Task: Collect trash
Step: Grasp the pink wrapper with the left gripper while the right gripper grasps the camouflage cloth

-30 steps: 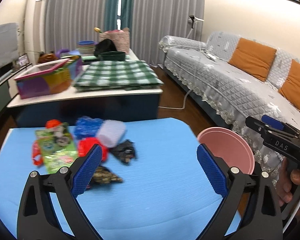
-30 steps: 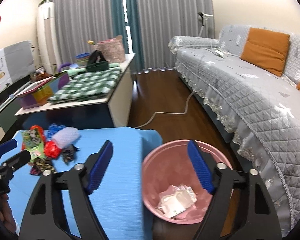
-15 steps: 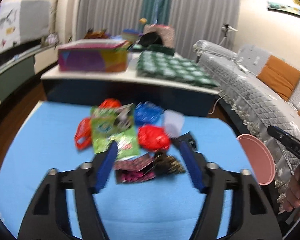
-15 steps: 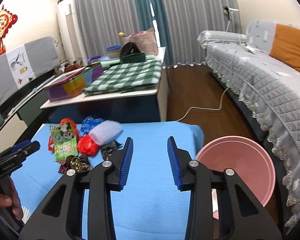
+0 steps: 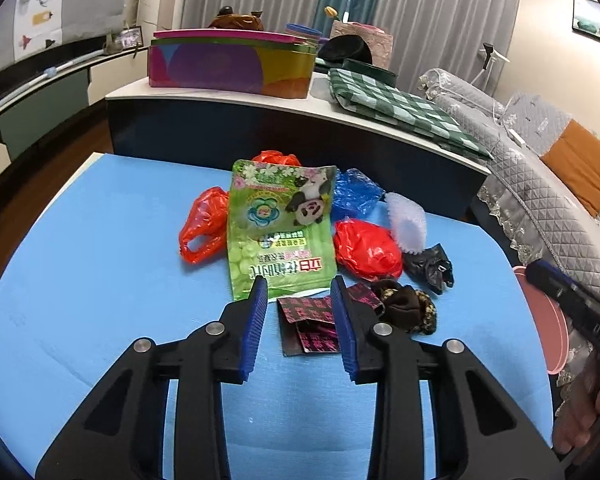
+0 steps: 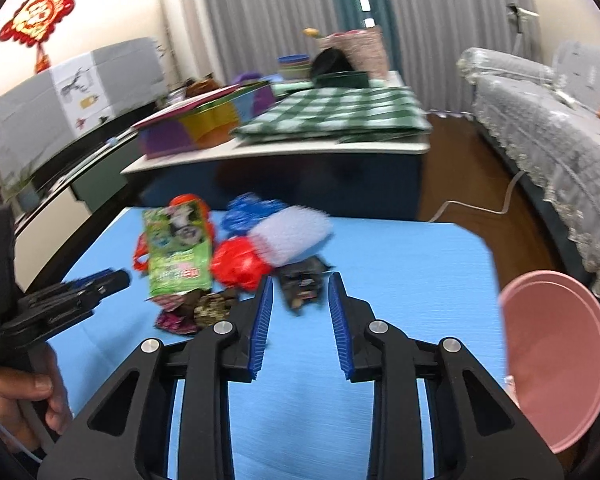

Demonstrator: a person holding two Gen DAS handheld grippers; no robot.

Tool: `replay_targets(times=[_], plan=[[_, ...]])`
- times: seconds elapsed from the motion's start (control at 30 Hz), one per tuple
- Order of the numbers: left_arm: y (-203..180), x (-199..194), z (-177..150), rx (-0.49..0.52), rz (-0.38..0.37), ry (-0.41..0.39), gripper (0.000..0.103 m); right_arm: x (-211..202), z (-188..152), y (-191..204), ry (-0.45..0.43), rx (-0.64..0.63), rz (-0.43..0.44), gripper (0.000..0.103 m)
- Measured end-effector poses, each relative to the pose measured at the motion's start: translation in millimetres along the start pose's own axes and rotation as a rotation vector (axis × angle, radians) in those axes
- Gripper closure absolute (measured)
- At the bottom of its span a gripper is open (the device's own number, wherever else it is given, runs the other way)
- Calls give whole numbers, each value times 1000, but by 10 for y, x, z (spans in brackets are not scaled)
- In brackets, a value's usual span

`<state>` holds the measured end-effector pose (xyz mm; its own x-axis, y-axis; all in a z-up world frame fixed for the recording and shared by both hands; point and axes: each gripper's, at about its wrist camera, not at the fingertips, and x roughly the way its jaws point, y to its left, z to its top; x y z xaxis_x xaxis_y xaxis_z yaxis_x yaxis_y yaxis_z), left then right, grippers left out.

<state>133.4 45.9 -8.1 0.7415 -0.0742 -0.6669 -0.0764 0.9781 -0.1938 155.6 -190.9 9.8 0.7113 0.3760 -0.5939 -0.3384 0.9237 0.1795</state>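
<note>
The green snack pouch [image 5: 282, 227] lies flat on the blue table [image 5: 100, 280], its long axis running straight away from the left gripper [image 5: 299, 284], printed top at the far end. Just ahead of those jaws lies a dark pink wrapper [image 5: 310, 322] (still untouched). They are partly apart and closing, nothing gripped. The right gripper [image 6: 300, 282] is also narrowing on empty air, a black crumpled wrapper [image 6: 302, 284] just beyond its tips. The pink bin [image 6: 556, 368] stands to its right.
</note>
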Motion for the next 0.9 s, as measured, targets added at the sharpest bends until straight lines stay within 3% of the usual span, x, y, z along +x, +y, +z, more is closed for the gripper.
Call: replay_targets(times=[0.2,0.3,0.37,0.53,0.63,0.73,0.9], plan=[[152,78,-8,-45,8,29,70,231,-70,299,36,-54,64,71],[179,125,-22,-46,-3,41,70,337,-105,409,60,-77,91,60],[188,147,-33,-50,-11,48,70,391,-126,465,71,-93,98,57],[190,243,-54,-56,-55,75,70,562,-197,529,119,-122,96,57],[146,355,-83,-56,-77,117,69,620,-235,504,143,-119,100,62],[117,443,-109,-61,-79,144,58,639,-253,493,154,-123,108,76],[79,539,-113,-79,-95,164,57,593,-236,472,143,-136,104,96]])
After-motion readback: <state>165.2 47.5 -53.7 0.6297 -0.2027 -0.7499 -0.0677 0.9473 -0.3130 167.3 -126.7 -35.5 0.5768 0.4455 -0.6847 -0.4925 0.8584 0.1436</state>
